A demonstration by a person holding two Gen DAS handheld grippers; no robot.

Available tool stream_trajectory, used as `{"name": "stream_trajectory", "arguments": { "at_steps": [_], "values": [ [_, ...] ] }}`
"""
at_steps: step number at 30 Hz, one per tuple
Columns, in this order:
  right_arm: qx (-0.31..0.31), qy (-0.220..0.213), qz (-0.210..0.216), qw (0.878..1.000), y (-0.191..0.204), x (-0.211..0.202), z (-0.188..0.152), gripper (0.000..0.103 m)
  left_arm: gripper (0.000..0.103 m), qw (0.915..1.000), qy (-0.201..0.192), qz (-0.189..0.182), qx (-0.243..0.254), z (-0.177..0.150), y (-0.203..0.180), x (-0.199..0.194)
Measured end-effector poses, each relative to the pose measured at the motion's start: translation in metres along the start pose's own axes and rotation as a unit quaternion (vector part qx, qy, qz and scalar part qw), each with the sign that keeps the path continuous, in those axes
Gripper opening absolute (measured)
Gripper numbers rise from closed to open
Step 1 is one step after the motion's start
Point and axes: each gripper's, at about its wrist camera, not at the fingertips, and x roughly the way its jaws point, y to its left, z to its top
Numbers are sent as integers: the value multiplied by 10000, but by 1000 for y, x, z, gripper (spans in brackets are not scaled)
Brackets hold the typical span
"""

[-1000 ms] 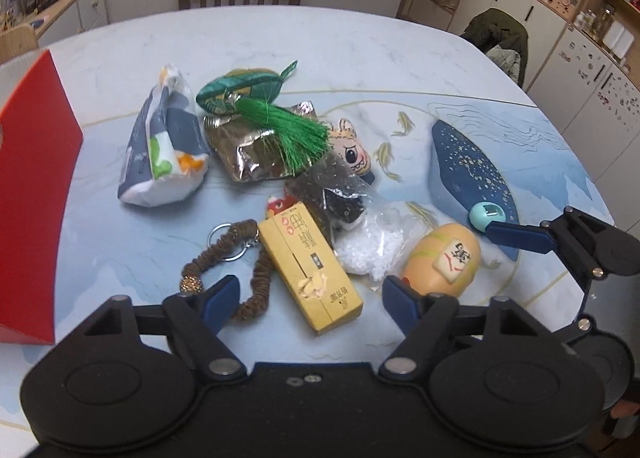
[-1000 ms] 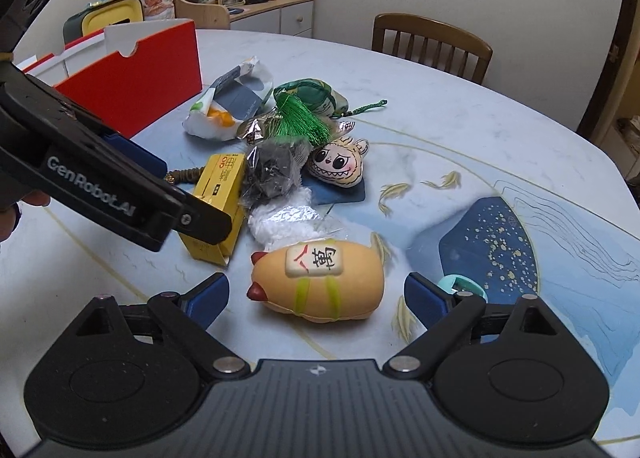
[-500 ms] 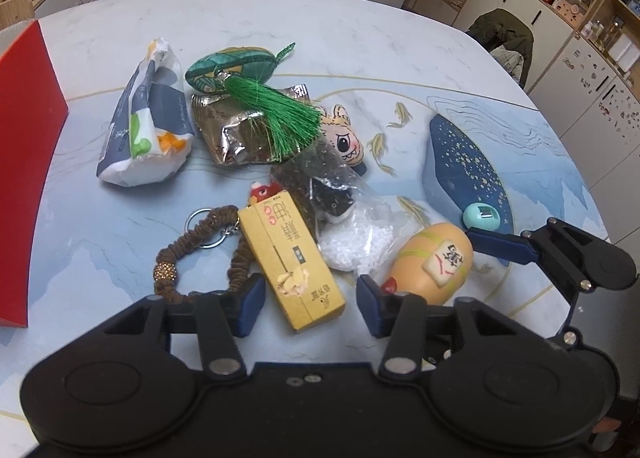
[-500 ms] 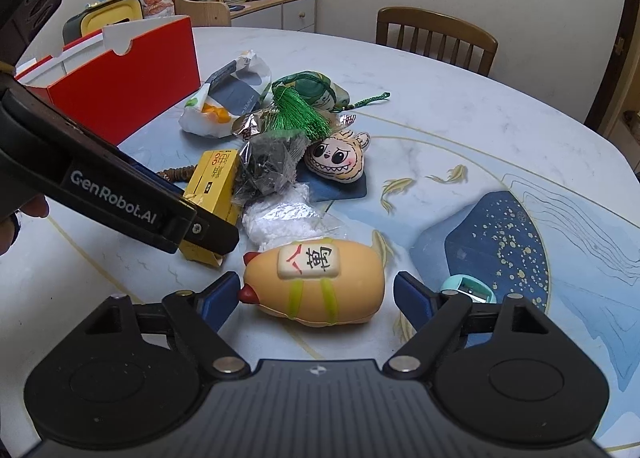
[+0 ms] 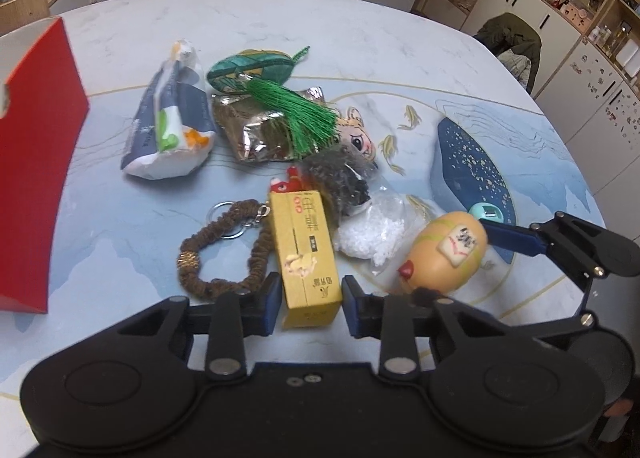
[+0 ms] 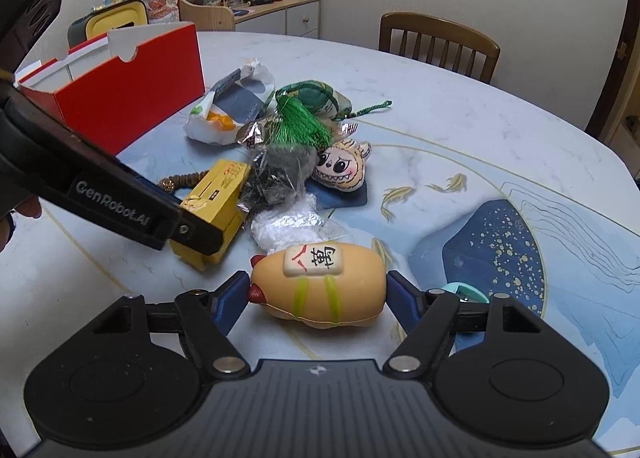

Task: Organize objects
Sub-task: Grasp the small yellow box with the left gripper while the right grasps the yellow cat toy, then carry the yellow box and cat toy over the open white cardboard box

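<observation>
A slim yellow box [image 5: 306,254] lies on the table, its near end between the blue pads of my left gripper [image 5: 312,300]. The jaws are closing and both pads touch the box's sides. An egg-shaped tan toy [image 6: 320,286] with a mahjong tile on top lies sideways between the pads of my right gripper [image 6: 316,292]. Those jaws are closing too, and the pads meet the toy's two ends. The left wrist view shows the toy [image 5: 444,254] to the right of the box, with one right fingertip [image 5: 508,236] behind it.
A brown beaded keyring loop [image 5: 224,250], clear bags of dark and white bits [image 5: 368,230], a plush face [image 5: 360,138], a green tasselled pouch [image 5: 256,70], a foil pack [image 5: 256,130] and a white snack bag [image 5: 168,118] crowd the table. A red box [image 6: 120,98] stands left. A teal item [image 6: 466,292] is by the right pad.
Both grippers' jaws have drawn inward: the left pair from wide of the yellow box onto its sides, the right pair onto the toy's ends. The left view has shifted slightly over the box.
</observation>
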Motion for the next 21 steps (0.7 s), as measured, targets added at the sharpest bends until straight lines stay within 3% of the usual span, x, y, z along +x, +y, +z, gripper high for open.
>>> {"name": "stream_trajectory", "arguments": {
  "at_steps": [12, 21],
  "values": [
    [-27, -369, 34, 9993, 2, -31, 27, 73, 28, 9987, -465, -64, -175, -8, 33, -54],
    [-34, -558, 70, 9984, 33, -49, 58, 73, 28, 9938, -997, -344, -356, -8, 74, -113]
  ]
}}
